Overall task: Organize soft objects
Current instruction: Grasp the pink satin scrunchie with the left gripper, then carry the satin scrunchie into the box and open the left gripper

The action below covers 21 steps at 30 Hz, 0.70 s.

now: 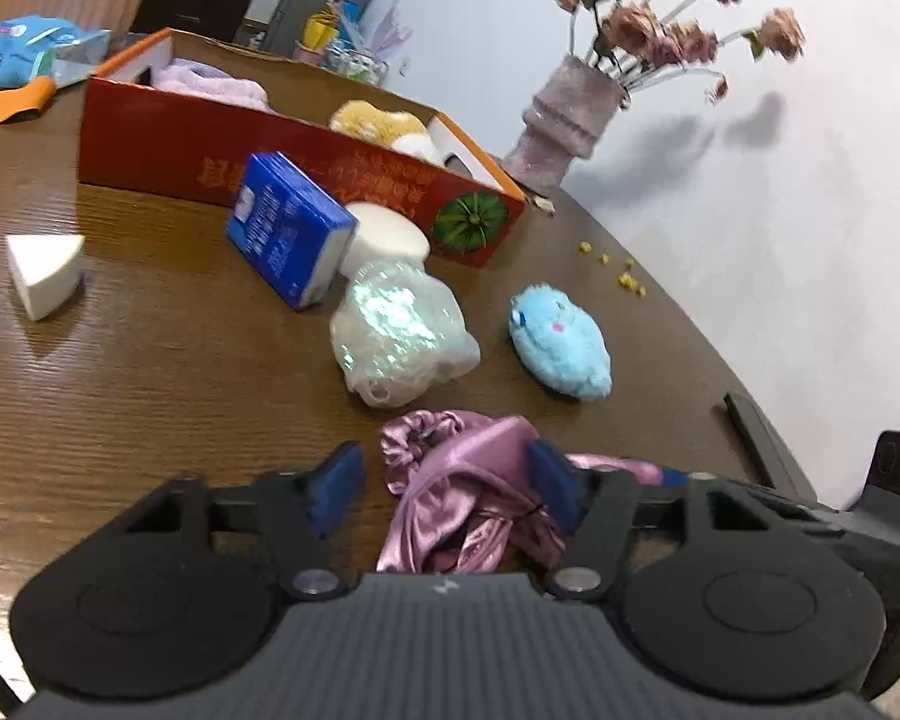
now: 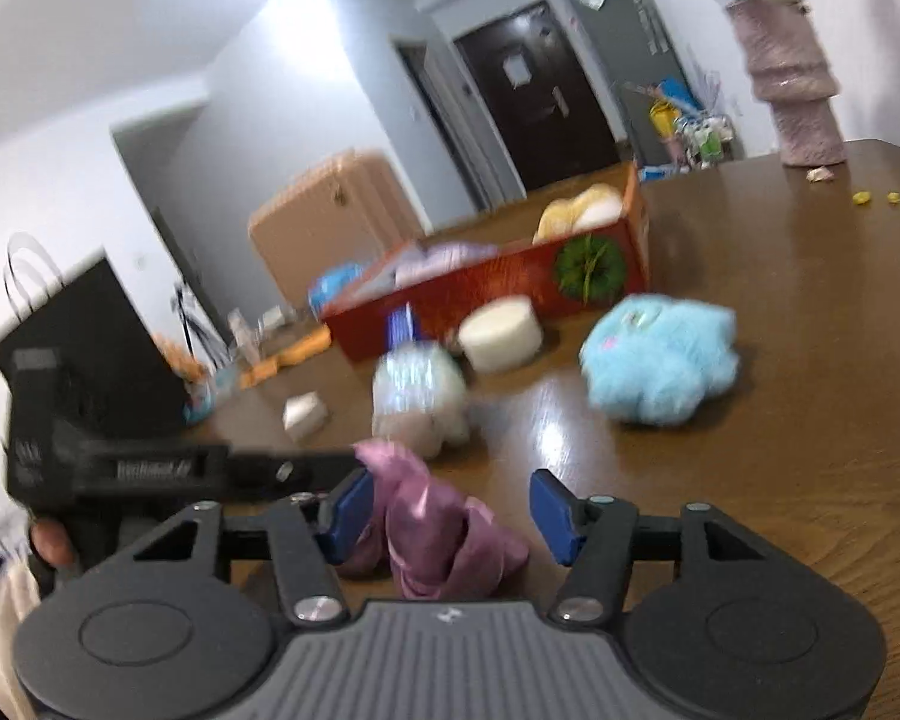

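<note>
A crumpled pink satin cloth (image 1: 468, 480) (image 2: 432, 528) lies on the brown table (image 1: 150, 390). My left gripper (image 1: 446, 486) straddles it; the cloth brushes one blue pad and a gap shows at the other. My right gripper (image 2: 450, 516) also stands around the cloth, with a gap at its right pad. Beyond lie a blue plush (image 1: 561, 342) (image 2: 660, 360) and a shiny wrapped bundle (image 1: 396, 330) (image 2: 417, 390). Behind them, the red box (image 1: 168, 150) (image 2: 510, 288) holds a lavender towel (image 1: 210, 81) and a yellow-white plush (image 1: 384, 123).
A blue tissue pack (image 1: 288, 228) and a white foam disc (image 1: 387, 234) lean at the box front. A white wedge (image 1: 42, 273) sits to the left. A pink vase (image 1: 564, 120) and yellow crumbs (image 1: 624, 276) are near the far edge. A hand (image 2: 51, 543) grips the left tool.
</note>
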Motion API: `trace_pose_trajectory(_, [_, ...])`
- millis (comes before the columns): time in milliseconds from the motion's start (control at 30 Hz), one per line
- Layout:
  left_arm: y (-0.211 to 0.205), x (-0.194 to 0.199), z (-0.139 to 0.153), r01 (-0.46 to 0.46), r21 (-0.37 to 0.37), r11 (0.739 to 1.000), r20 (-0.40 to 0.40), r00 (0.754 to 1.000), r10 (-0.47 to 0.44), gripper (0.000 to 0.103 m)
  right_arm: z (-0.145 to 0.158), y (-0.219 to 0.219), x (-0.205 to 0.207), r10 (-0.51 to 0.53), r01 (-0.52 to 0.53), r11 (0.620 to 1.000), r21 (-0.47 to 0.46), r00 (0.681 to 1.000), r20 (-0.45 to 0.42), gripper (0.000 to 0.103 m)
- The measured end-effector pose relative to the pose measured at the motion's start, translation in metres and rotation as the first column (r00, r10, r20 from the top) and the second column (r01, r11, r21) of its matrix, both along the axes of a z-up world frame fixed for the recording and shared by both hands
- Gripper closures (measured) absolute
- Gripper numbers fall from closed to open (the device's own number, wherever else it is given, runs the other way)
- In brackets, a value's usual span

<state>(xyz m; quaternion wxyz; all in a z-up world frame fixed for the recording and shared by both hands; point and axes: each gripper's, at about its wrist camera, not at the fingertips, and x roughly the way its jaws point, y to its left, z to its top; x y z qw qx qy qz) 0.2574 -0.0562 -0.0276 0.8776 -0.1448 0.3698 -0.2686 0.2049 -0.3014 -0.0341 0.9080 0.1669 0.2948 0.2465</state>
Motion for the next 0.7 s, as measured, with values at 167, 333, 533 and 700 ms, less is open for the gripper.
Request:
trace_pose_trajectory(167, [-0.001, 0.002, -0.003, 0.035, -0.032, 0.999, -0.016, 0.999, -0.035, 0.068, -0.015, 0.003, 0.004, -0.045, 0.047, 0.998, 0.051, 0.998, -0.052, 0.079])
trace_pose_trajectory(333, [-0.003, -0.002, 0.003, 0.069, -0.034, 0.997, -0.003, 0.998, -0.069, 0.086, -0.012, 0.005, -0.001, -0.035, 0.037, 0.998, 0.046, 0.998, -0.046, 0.08])
trace_pose_trajectory(533, [0.006, 0.005, 0.045, 0.086, -0.06, 0.994, 0.078, 0.994, -0.081, 0.085, 0.028, -0.001, 0.011, 0.014, -0.016, 0.998, 0.06, 0.999, 0.031, 0.082])
trace_pose_trajectory(700, [0.01, 0.068, 0.107, 0.091, -0.011, 0.996, 0.213, 0.973, -0.087, 0.085, 0.088, 0.006, 0.08, 0.052, -0.054, 0.998, 0.01, 0.987, 0.155, 0.082])
